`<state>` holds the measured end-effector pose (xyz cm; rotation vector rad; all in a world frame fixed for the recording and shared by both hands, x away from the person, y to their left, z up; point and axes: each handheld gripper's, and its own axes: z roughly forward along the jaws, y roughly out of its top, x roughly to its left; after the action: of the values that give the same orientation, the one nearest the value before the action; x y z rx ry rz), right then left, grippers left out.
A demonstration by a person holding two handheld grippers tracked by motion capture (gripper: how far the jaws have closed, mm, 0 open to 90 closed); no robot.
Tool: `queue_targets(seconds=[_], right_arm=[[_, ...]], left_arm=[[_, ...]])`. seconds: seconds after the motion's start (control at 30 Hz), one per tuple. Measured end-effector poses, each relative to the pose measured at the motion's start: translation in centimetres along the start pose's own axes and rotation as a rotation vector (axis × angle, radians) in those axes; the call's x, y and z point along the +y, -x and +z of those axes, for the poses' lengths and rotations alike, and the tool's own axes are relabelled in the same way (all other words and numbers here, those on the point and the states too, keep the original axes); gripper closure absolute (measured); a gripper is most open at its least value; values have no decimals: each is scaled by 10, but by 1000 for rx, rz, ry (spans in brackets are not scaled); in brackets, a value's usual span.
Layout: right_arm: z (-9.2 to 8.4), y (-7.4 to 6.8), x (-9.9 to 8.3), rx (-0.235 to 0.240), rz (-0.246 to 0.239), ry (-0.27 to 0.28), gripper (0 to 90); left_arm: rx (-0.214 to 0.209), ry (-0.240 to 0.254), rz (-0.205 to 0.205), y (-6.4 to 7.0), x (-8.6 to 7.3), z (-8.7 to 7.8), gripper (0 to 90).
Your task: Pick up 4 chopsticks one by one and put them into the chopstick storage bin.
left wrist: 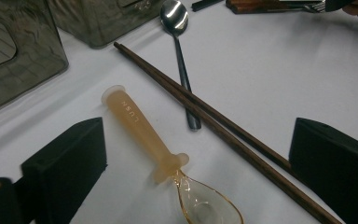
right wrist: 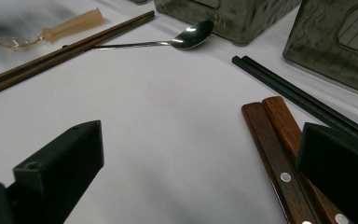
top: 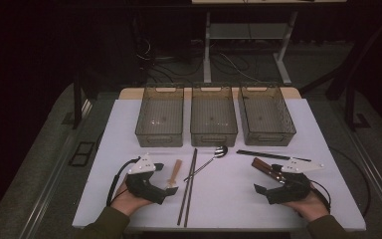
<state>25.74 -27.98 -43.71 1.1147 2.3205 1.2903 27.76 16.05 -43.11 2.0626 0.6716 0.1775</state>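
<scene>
Sorting start: left hand-held gripper (left wrist: 196, 154) spread around clear spoon (left wrist: 144, 135); right hand-held gripper (right wrist: 200, 163) spread beside wooden handles (right wrist: 279, 154). Next: pinch, carry toward bins (top: 159, 117) at twelve o'clock.

Free room: bare white table (top: 229, 199) between the brown chopsticks (top: 188, 186) and the wooden-handled cutlery (top: 264, 167).
Obstacles: three bins (top: 214, 117) side by side along the far edge; metal spoon (top: 210, 160), black chopsticks (top: 271, 155) just before them; amber plastic spoon (left wrist: 158, 156) between the left jaws.
</scene>
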Motion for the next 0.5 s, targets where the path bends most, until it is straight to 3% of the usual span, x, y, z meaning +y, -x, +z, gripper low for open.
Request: queue_targets(seconds=[0.27, 0.4, 0.5], right_arm=[[1, 1, 0, 0, 2, 1, 5], [1, 2, 0, -5, 17, 4, 5], [0, 2, 0, -12, 19, 10, 5]], left_arm=[[6, -7, -9, -4, 3, 3, 173], [-10, -33, -10, -9, 8, 7, 333], [19, -53, 14, -11, 13, 9, 413]])
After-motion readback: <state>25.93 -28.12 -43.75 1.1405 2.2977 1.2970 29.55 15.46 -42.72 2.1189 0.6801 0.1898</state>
